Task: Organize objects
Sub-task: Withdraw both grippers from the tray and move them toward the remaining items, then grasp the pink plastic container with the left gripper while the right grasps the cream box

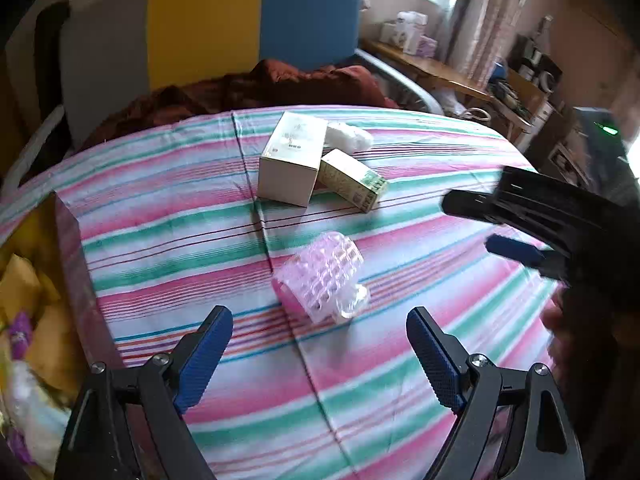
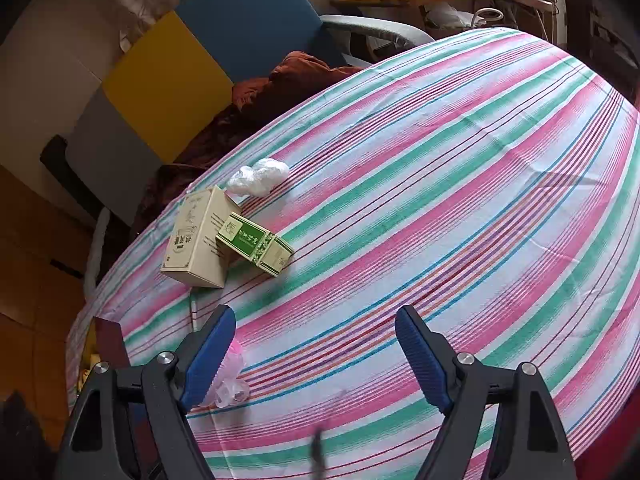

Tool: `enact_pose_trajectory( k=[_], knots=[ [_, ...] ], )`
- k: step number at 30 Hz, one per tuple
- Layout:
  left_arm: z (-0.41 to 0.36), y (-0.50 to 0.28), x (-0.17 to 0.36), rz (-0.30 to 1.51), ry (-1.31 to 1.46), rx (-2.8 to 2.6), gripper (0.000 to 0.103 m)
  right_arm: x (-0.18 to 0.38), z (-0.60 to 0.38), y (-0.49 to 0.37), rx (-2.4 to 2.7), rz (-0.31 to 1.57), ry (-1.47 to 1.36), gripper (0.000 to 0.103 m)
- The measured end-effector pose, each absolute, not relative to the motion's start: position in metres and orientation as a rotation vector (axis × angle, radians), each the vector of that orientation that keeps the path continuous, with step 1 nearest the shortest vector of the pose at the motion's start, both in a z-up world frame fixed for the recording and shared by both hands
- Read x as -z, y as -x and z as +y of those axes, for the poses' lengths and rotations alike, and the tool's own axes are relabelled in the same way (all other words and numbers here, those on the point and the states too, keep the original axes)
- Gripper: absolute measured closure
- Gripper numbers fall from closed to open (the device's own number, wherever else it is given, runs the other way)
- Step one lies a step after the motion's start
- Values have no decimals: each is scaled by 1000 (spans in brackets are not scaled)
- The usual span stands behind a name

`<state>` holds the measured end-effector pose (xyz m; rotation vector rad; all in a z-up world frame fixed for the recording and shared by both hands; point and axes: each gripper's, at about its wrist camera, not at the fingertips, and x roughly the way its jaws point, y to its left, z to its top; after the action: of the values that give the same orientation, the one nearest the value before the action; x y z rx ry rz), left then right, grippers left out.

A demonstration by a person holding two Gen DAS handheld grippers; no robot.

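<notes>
On the striped cloth lie a tall cream box [image 1: 290,160] [image 2: 198,240], a smaller green-and-cream box [image 1: 354,180] [image 2: 256,246] leaning against it, a crumpled white plastic wad [image 1: 348,136] [image 2: 258,178] and a pink bubble-wrap bundle [image 1: 322,276] [image 2: 230,380]. My left gripper [image 1: 320,350] is open, just short of the bubble wrap, with nothing between its fingers. My right gripper [image 2: 316,354] [image 1: 516,226] is open over bare cloth; the bubble wrap peeks out behind its left finger [image 2: 208,360]. In the left wrist view it reaches in from the right.
A maroon-sided box [image 1: 76,276] with yellow and patterned things inside stands at the table's left edge. Beyond the far edge are a grey, yellow and blue chair back [image 1: 208,28], a rust-brown cloth [image 1: 256,88] and a cluttered wooden desk [image 1: 432,64].
</notes>
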<state>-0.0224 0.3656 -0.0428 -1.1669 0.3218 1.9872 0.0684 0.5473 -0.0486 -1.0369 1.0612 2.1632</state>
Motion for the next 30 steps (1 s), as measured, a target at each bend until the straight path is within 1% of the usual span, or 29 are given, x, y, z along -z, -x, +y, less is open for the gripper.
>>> enact_pose_trajectory(
  k=[3,5,7,11,14,17,19,20,22,24,30],
  knots=[
    [378,30,52,334,1203,-2025,14,49,549,-69,-2171,1090,1038,19],
    [382,34,51,364,1170,-2085,14,50,549,-68,-2179,1103,1041,19],
    [387,36,49,410,1123,-2086,9,50,549,-68,-2186,1117,1042,19],
    [404,32,55,609,1044,-1947,9,50,549,-68,-2193,1138,1044,19],
    [415,22,66,776,993,-1837,6,52,549,-67,-2191,1147,1048,19],
    [420,20,78,865,946,-1817,7,53,550,-68,-2184,1152,1053,19],
    [420,26,85,834,986,-1801,20,54,551,-68,-2176,1155,1057,19],
    [419,30,87,808,1012,-1792,34,55,552,-68,-2174,1155,1058,19],
    [414,35,89,741,1035,-1797,35,56,552,-67,-2170,1150,1066,19],
    [410,34,90,714,1020,-1818,35,57,552,-66,-2171,1141,1076,19],
    [389,12,93,604,950,-1922,35,59,551,-64,-2164,1119,1099,19]
  ],
)
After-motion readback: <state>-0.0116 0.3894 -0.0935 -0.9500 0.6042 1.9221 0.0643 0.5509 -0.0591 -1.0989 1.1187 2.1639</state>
